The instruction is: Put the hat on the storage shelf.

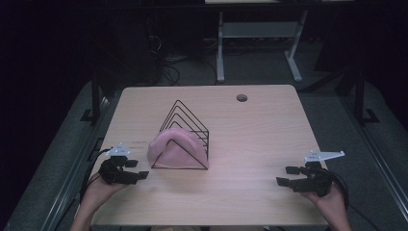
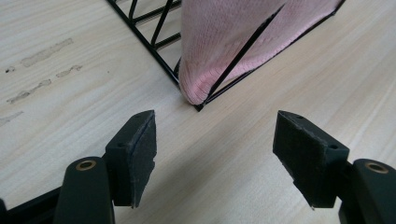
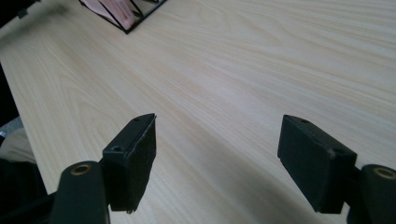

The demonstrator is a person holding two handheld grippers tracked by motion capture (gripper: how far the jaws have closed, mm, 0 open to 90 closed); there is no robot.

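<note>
Pink knit cloth in wire rack

- A wire rack stands on the desk, left of centre.
- A cloth is draped inside the rack's near end.
- The left tongs lie just left of the rack.
- The right tongs sit near the desk's right edge, well apart from the rack.
</note>
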